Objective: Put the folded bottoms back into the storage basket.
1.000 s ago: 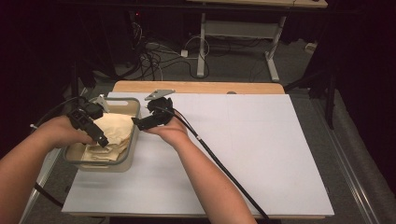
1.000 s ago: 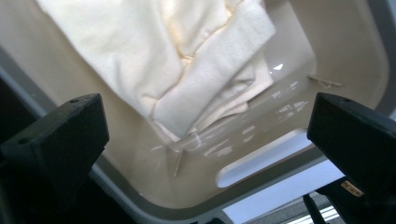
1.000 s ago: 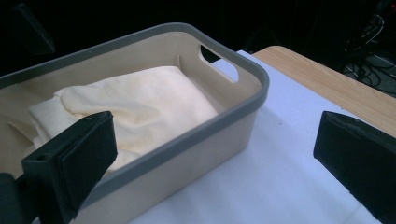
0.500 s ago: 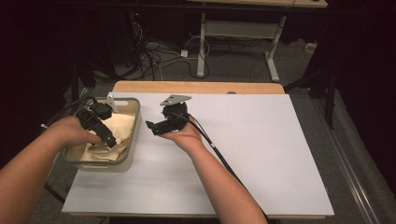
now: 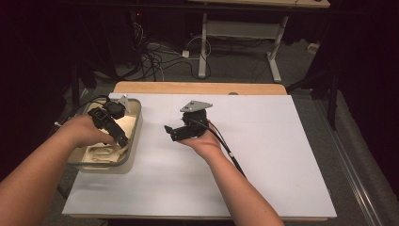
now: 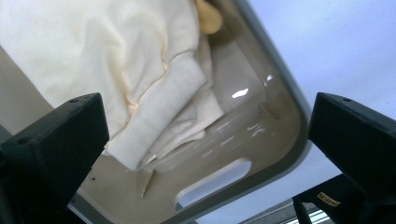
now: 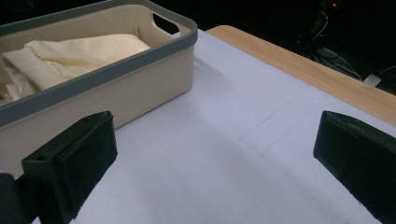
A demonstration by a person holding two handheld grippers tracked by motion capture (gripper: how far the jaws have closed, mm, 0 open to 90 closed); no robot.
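Note:
A beige basket [image 5: 135, 129] with a grey rim stands at the table's left side and holds a folded cream cloth [image 5: 99, 151]. My left gripper [image 5: 121, 139] hovers over the basket, open, with nothing between its jaws. In the left gripper view the cloth [image 6: 116, 60] lies below the spread gripper [image 6: 205, 154], beside the basket's wall [image 6: 280, 121]. My right gripper [image 5: 170, 133] is held open above the white table surface, to the right of the basket and apart from it. The right gripper view looks past the empty gripper [image 7: 215, 158] at the basket [image 7: 116, 88] and cloth [image 7: 79, 51].
A white sheet [image 5: 263, 155] covers the table, with a wooden strip [image 5: 202, 88] along the far edge. Cables and a desk frame [image 5: 235, 33] lie on the floor beyond. The right gripper's cable [image 5: 230, 153] trails across the sheet.
My right gripper has moved right, away from the basket and out over the white sheet. The left gripper has stayed over the basket.

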